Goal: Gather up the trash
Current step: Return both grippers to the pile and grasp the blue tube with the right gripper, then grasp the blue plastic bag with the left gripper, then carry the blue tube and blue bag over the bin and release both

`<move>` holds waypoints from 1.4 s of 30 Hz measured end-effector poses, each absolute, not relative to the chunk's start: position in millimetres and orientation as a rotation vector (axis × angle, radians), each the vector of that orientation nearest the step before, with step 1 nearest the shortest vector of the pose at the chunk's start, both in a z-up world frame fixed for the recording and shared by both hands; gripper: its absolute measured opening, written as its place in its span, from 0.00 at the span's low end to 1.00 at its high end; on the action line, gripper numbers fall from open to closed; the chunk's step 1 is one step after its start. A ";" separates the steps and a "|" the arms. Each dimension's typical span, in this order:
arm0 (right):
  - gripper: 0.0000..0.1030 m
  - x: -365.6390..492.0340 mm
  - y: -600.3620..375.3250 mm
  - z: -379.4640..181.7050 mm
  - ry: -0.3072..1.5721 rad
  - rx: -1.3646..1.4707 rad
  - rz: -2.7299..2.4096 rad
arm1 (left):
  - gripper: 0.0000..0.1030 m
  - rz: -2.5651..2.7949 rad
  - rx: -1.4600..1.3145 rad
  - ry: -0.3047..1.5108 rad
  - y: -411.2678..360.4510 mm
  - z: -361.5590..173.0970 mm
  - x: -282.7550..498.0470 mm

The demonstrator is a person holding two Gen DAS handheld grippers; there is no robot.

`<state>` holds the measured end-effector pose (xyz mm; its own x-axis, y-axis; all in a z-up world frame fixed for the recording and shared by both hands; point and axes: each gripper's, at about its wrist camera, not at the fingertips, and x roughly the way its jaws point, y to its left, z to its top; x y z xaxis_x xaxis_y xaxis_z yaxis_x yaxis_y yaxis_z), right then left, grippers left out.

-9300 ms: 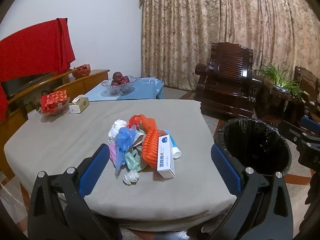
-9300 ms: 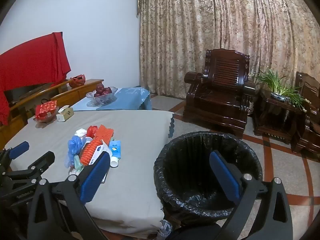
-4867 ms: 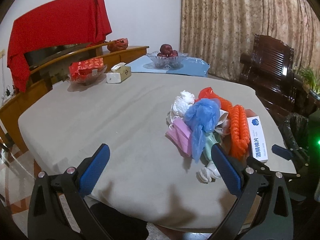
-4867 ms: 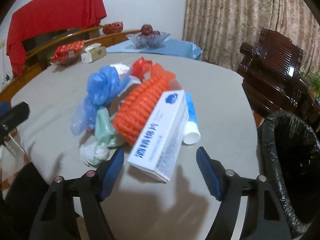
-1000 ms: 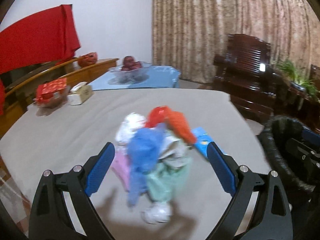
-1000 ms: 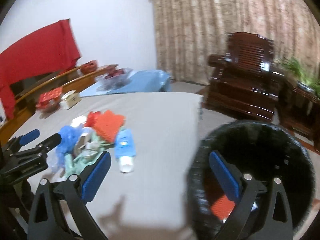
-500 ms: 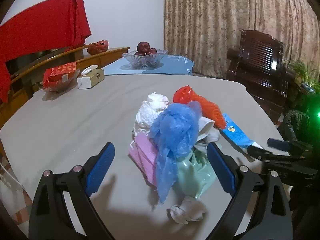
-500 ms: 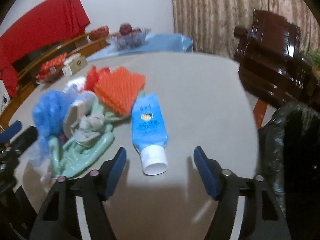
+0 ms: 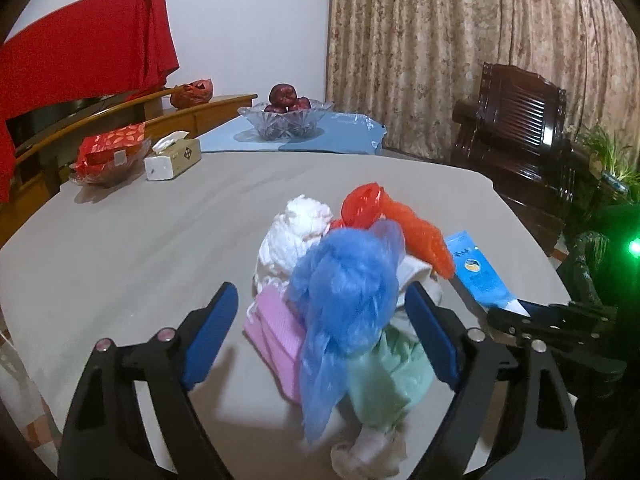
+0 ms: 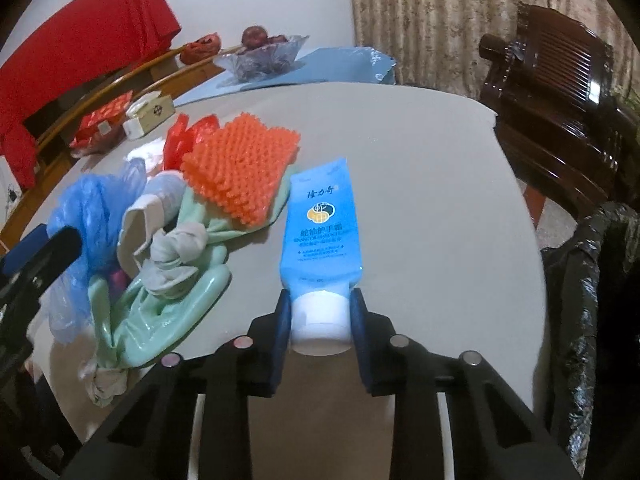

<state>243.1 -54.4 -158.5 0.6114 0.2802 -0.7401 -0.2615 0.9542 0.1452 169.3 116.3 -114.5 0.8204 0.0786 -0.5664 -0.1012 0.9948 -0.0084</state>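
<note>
By the blue tube [image 10: 320, 224] you had one orange spiky pad [image 10: 244, 168], one blue bag [image 9: 348, 288], one green glove [image 10: 160, 312], one pink cloth [image 9: 276, 332], one white wad [image 9: 296, 232]; two grippers.

The worktop [image 10: 420, 160] is a rounded surface covered in plain grey cloth. At its centre lies a heap: a crumpled blue plastic bag [image 9: 344, 280], an orange spiked foam pad [image 10: 240, 168], a mint-green rubber glove [image 10: 160, 312], a white wad [image 9: 296, 232] and a pink folded cloth [image 9: 276, 328]. Just right of the heap lies a blue squeeze tube with a white cap [image 10: 320, 232]. At the far left stand a tissue box [image 9: 172, 156] and a red packet [image 9: 108, 148].
</note>
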 end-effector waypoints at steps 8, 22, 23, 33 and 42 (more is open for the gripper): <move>0.28 233.8 -62.8 -135.6 0.789 0.016 0.309 | 0.41 0.063 -0.046 0.649 112.1 -127.5 187.5; 0.28 204.5 -69.1 -101.1 0.702 0.029 0.336 | 0.24 0.027 -0.062 0.543 102.0 -91.3 158.2; 0.28 202.0 -70.2 -97.0 0.693 0.030 0.336 | 0.24 0.024 -0.063 0.536 100.5 -88.2 156.2; 0.28 184.3 -83.1 -68.0 0.631 0.032 0.325 | 0.24 -0.034 -0.060 0.478 74.0 -55.7 142.3; 0.28 164.1 -121.7 -46.4 0.587 0.063 0.263 | 0.24 -0.137 -0.056 0.466 34.3 -42.8 135.1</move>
